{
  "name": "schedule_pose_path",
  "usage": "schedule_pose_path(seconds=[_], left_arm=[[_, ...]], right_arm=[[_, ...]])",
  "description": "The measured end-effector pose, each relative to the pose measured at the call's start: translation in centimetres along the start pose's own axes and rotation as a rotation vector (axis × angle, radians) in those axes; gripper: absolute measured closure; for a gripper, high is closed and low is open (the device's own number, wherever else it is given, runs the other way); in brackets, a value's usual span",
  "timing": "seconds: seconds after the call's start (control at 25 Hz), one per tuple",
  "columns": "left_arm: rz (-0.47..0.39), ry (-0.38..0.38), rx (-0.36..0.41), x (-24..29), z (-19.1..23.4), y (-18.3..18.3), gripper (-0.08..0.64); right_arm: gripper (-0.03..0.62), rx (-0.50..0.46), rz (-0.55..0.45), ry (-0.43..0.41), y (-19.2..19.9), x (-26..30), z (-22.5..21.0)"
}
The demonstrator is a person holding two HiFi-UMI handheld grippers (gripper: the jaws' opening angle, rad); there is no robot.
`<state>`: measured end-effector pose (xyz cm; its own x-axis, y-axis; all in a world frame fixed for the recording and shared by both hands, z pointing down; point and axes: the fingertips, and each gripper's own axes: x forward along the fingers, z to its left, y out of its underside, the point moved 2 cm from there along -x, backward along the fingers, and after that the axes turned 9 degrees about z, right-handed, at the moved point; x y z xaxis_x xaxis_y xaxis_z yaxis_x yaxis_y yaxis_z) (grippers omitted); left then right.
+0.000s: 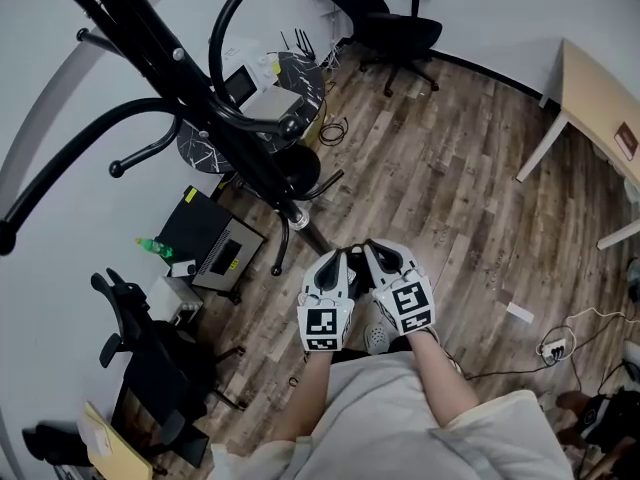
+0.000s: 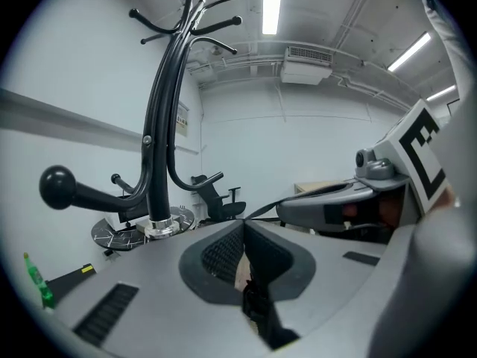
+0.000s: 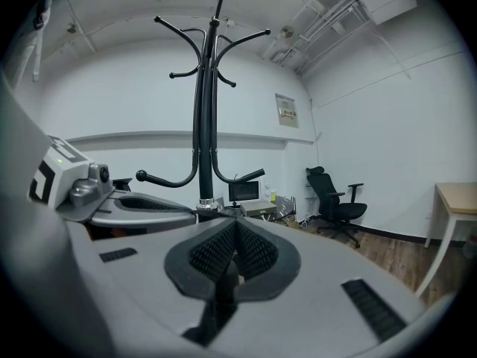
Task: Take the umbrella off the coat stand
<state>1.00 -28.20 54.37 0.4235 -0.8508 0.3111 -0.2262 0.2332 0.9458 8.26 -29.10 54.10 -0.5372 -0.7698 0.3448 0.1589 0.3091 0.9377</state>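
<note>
Left hand-held gripper (image 1: pixel 338 260) and right hand-held gripper (image 1: pixel 378 253), held side by side just in front of the person; both are clenched, jaws together with nothing between them. Ahead of them, the black coat stand (image 3: pixel 203 125) stands upright on the wooden floor (image 1: pixel 450 188). Beyond, an office chair (image 1: pixel 395 23) is by the wall, with a table (image 1: pixel 600 98) at right.

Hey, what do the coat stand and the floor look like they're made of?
Coat stand: probably metal tubing with a glossy black finish. Its thin, smoothly bent arms carry bright streaks of reflected light.
Floor: wood or wood-look laminate, fairly matt brown. Plank seams and streaky grain show, but the look can't tell which.
</note>
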Motion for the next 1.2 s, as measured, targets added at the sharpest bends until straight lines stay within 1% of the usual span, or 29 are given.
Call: schedule_pose_path(seconds=[0.16, 0.28, 0.6, 1.2], left_arm=[[-0.014, -0.031, -0.011, 0.1, 0.5, -0.4, 0.537], [-0.011, -0.033, -0.025, 0.4, 0.7, -0.6, 0.537], [-0.002, -0.022, -0.012, 1.3, 0.5, -1.1, 0.537], [-0.004, 0.016, -0.020, 1.8, 0.1, -1.1, 0.537]], right_arm=[[0.583, -0.026, -0.012, -0.005, -0.3, 0.1, -0.1], [0.583, -0.035, -0.010, -0.006, -0.3, 0.1, -0.1], [0.583, -0.024, -0.023, 0.003, -0.4, 0.2, -0.7], [0.583, -0.039, 0.004, 0.021, 0.0, 0.1, -1.4]])
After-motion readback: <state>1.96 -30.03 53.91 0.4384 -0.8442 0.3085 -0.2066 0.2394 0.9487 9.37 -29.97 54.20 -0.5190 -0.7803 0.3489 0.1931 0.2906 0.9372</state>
